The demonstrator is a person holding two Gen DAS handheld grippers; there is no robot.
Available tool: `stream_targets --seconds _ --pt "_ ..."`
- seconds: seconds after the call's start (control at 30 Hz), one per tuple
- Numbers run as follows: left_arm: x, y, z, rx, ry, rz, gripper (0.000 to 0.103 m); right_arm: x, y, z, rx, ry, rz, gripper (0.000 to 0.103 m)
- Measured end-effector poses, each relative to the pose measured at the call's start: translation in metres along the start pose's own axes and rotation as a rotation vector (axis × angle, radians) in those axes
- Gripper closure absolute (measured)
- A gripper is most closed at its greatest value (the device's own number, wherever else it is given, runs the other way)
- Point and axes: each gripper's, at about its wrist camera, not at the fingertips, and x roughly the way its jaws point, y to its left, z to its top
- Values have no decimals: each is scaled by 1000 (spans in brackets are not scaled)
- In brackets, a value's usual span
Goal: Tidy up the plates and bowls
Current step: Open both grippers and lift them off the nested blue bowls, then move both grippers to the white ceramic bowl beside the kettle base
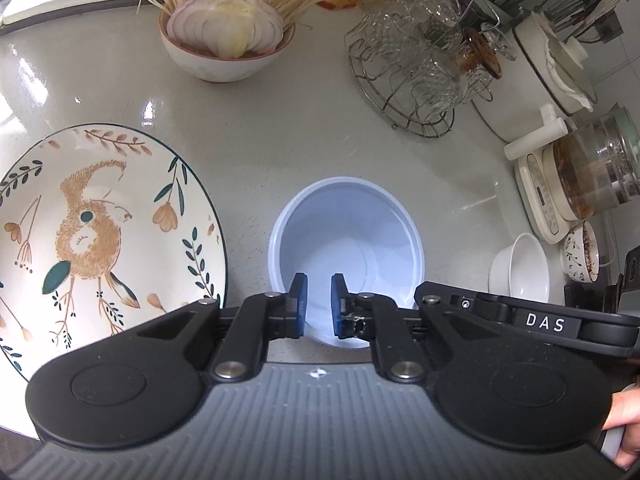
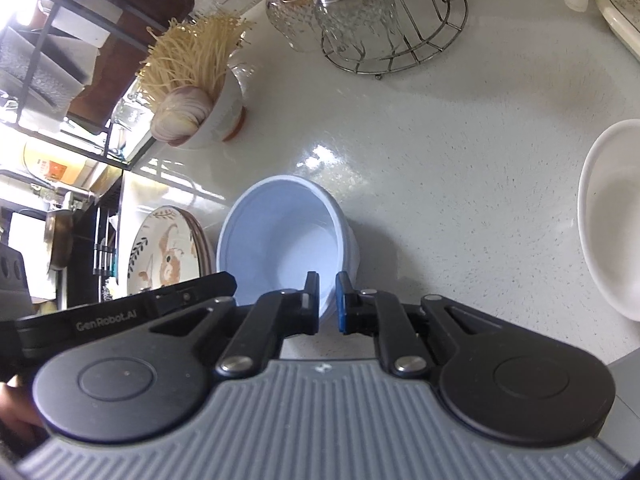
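Both claws nipped on the pale blue bowl [image 1: 346, 240] — left claw [image 1: 319, 306] pinches its near rim at bottom centre of the left view, right claw [image 2: 327, 302] pinches the rim likewise in its view. Jaws nearly closed, rim between the pads. Bowl sits centre frame on the counter [image 1: 256, 128]. Patterned plate [image 1: 96, 232] just left of it — white bowl [image 2: 612, 216] at right edge.

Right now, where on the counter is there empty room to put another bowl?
The bare patch between the blue bowl, the onion bowl and the wire glass rack is free. So is the stretch between the blue bowl and the white bowl. It is crowded by the kettle and pot.
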Motion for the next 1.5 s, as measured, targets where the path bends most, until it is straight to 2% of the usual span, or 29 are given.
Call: stream_targets --seconds 0.17,0.37,0.6,0.87,1.0,1.23,1.43,1.5 --pt "6 0 2 5 15 10 88 3 -3 1 4 0 -8 92" --pt "2 -2 7 33 -9 6 88 -1 1 3 -8 -38 -14 92" --pt "-18 -12 15 103 -71 10 88 -21 15 10 -48 -136 -21 92" --pt "-43 -33 27 196 -165 -48 88 -56 29 10 -100 -274 -76 92" --pt "-47 -54 30 267 -205 -67 87 -76 25 6 -86 -353 -101 92" --pt "-33 -96 32 373 -168 -136 87 -106 -8 -6 8 -452 -178 92" --pt "-11 -135 22 447 -117 -179 87 -130 -45 -21 92 -520 -259 89" --pt "-1 -148 19 469 -93 -189 84 -137 -56 -26 115 -537 -289 89"
